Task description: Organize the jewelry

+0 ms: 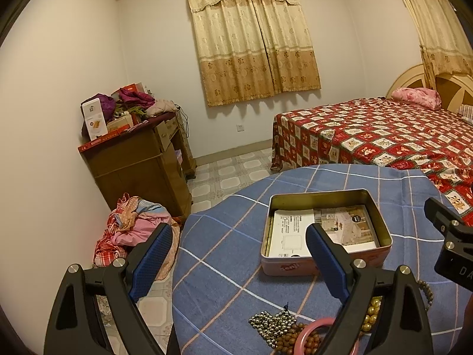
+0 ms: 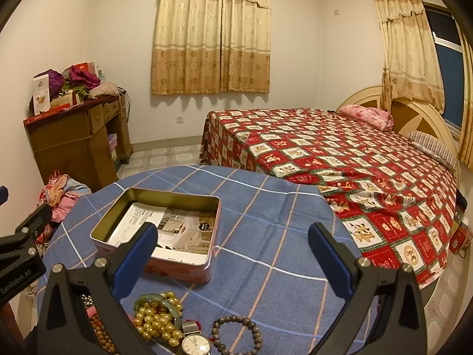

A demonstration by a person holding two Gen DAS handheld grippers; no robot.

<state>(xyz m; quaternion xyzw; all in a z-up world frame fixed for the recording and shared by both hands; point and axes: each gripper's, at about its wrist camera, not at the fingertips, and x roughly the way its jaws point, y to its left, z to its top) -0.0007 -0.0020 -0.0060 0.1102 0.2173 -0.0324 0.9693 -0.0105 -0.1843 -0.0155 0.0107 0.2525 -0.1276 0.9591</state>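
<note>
An open pink tin (image 1: 295, 266) (image 2: 183, 272) with paper sheets inside sits on the blue checked tablecloth (image 1: 236, 230) (image 2: 266, 207). Jewelry lies at the table's near edge: silver beads (image 1: 270, 322), brown wooden beads (image 1: 288, 338), a pink bangle (image 1: 307, 332), gold pearl beads (image 2: 156, 319), a green bangle (image 2: 147, 298), a wristwatch (image 2: 195, 344) and a dark bead bracelet (image 2: 236, 334). My left gripper (image 1: 239, 257) is open and empty above the jewelry. My right gripper (image 2: 233, 254) is open and empty, to the right of the tin.
A bed with a red patterned cover (image 2: 354, 153) stands beyond the table on the right. A wooden desk piled with clothes and boxes (image 1: 133, 153) stands at the left wall. A heap of clothes (image 1: 130, 230) lies on the tiled floor by the table.
</note>
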